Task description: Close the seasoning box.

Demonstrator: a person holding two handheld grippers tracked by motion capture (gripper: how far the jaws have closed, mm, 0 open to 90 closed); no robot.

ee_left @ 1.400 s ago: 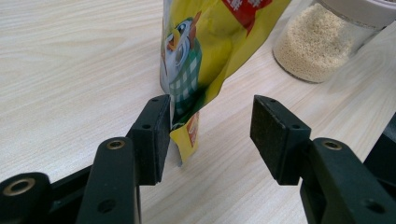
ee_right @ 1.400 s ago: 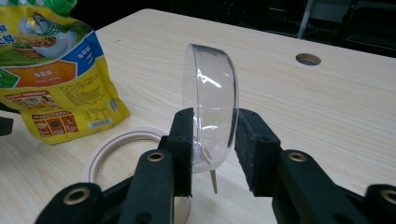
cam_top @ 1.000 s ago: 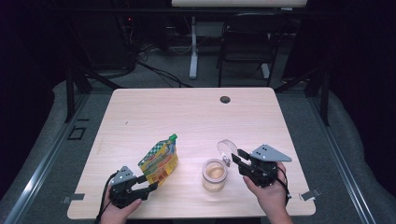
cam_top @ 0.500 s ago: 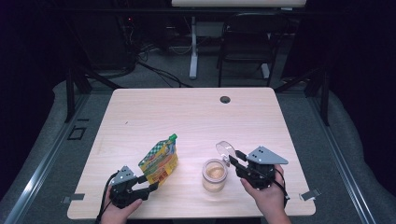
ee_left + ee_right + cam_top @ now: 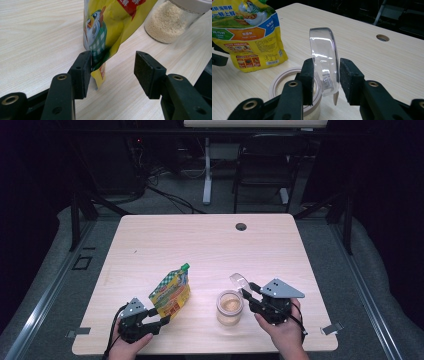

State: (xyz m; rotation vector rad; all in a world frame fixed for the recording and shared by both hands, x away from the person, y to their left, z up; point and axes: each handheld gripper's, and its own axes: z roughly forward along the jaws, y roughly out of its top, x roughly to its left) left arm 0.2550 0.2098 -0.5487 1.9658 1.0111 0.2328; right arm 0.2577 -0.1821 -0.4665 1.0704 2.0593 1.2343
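Near the bench's (image 5: pixel 150 240) front edge, my left gripper (image 5: pixel 152 321) stands wide open at the foot of the yellow pouch (image 5: pixel 171 291). In the left gripper view one pad touches the pouch's bottom corner and the other stands clear of it, so nothing is clamped. On the right, also near the front edge, my right gripper (image 5: pixel 248 295) has the clear lid (image 5: pixel 323 60) standing on edge between its jaws. These have just been opening; the right pad looks barely parted from it, while contact on the left I cannot tell. Just beyond and below sits the open glass jar (image 5: pixel 229 307) of pale grains, between the two grippers.
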